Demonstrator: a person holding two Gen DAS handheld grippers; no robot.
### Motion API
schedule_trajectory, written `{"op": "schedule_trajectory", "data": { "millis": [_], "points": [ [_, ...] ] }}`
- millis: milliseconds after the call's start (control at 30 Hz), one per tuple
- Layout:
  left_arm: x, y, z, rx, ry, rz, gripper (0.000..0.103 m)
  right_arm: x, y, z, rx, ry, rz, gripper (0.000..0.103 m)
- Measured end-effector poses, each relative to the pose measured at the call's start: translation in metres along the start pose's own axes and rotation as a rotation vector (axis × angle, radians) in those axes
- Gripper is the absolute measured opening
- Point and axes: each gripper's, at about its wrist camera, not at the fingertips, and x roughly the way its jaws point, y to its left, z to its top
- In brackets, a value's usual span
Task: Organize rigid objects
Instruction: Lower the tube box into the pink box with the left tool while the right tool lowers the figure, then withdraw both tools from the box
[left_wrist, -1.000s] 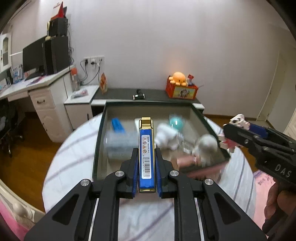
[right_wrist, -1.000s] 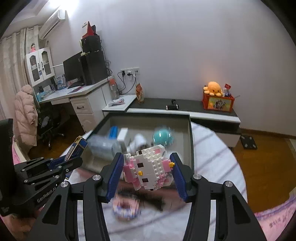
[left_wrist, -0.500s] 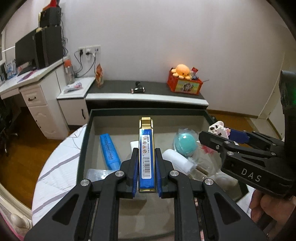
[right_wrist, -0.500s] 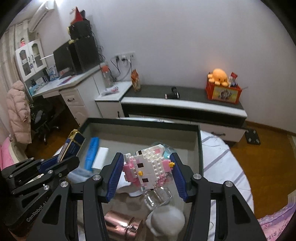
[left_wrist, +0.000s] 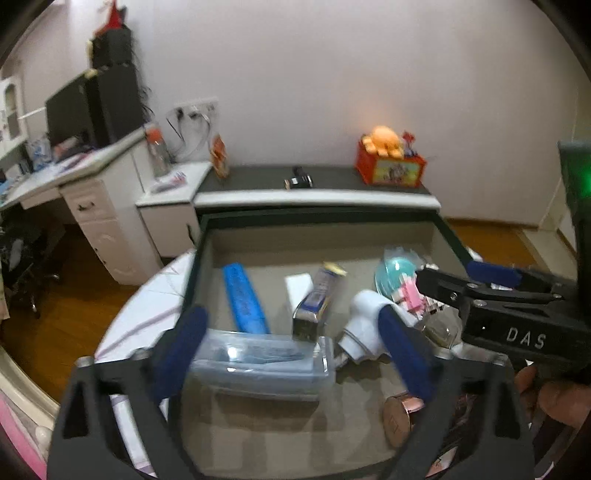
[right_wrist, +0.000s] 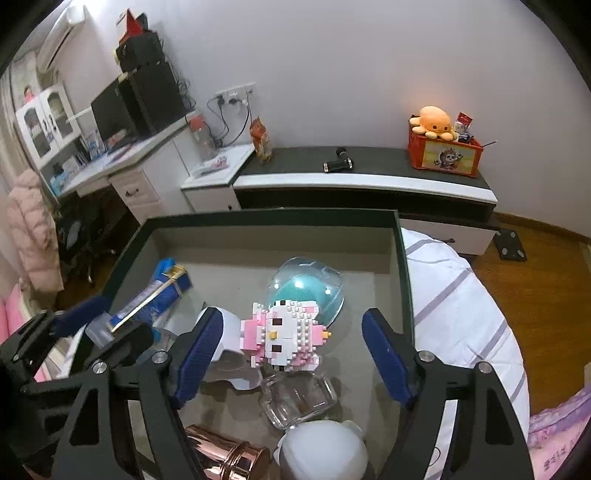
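A dark-rimmed grey tray (left_wrist: 317, 218) (right_wrist: 258, 216) sits on the striped bed cover and holds the objects. My left gripper (left_wrist: 295, 343) is open and empty over the tray's near left part. The blue and gold box (left_wrist: 319, 295) (right_wrist: 147, 299) lies loose in the tray, tilted and blurred. My right gripper (right_wrist: 291, 347) is open. The pink and white brick figure (right_wrist: 286, 338) (left_wrist: 408, 297) rests between its fingers on other items, touching neither pad.
In the tray lie a blue bar (left_wrist: 243, 299), a clear plastic case (left_wrist: 258, 360), a white object (left_wrist: 364, 328), a teal ball under a clear dome (right_wrist: 308, 288), a glass jar (right_wrist: 299, 400), a copper can (right_wrist: 225, 456) and a white round object (right_wrist: 321, 452). A low cabinet (right_wrist: 365, 181) stands behind.
Both grippers opened. The blue and gold box left my left gripper and dropped into the tray. The brick figure left my right gripper and sits on the tray's contents.
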Motion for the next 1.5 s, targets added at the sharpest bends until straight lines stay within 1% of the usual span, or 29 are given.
{"op": "schedule_trajectory", "data": {
  "millis": [33, 67, 100, 267, 467, 600, 700, 900, 1100, 1267, 1367, 1500],
  "points": [
    [-0.006, 0.002, -0.001, -0.001, -0.014, 0.006, 0.102, -0.003, -0.001, -0.001, 0.011, -0.003, 0.007, 0.082],
    [-0.012, 0.004, -0.001, -0.001, -0.024, 0.013, 0.102, -0.006, -0.002, -0.003, 0.023, -0.01, 0.003, 0.085],
    [-0.02, 0.005, -0.003, -0.001, -0.036, 0.021, 0.103, -0.01, -0.002, -0.005, 0.029, -0.021, -0.004, 0.092],
    [-0.053, 0.01, -0.013, -0.017, -0.075, 0.033, 0.103, -0.04, 0.008, -0.017, 0.044, -0.088, -0.008, 0.092],
    [-0.099, 0.01, -0.032, -0.034, -0.124, 0.041, 0.103, -0.091, 0.022, -0.041, 0.066, -0.181, -0.005, 0.092],
    [-0.132, 0.007, -0.045, -0.03, -0.152, 0.057, 0.103, -0.131, 0.031, -0.064, 0.064, -0.241, -0.012, 0.092],
    [-0.155, 0.004, -0.053, -0.02, -0.178, 0.075, 0.103, -0.158, 0.038, -0.084, 0.054, -0.28, -0.037, 0.092],
    [-0.197, 0.003, -0.072, -0.034, -0.218, 0.062, 0.103, -0.196, 0.049, -0.12, 0.035, -0.323, -0.077, 0.092],
    [-0.222, 0.0, -0.097, -0.059, -0.227, 0.049, 0.103, -0.224, 0.057, -0.159, 0.004, -0.356, -0.135, 0.092],
    [-0.234, -0.001, -0.121, -0.076, -0.214, 0.033, 0.103, -0.236, 0.067, -0.185, -0.023, -0.357, -0.153, 0.092],
    [-0.236, -0.001, -0.131, -0.077, -0.204, 0.041, 0.103, -0.238, 0.073, -0.195, -0.04, -0.349, -0.153, 0.092],
    [-0.236, 0.001, -0.143, -0.089, -0.189, 0.047, 0.103, -0.239, 0.078, -0.201, -0.052, -0.345, -0.149, 0.092]
  ]
}}
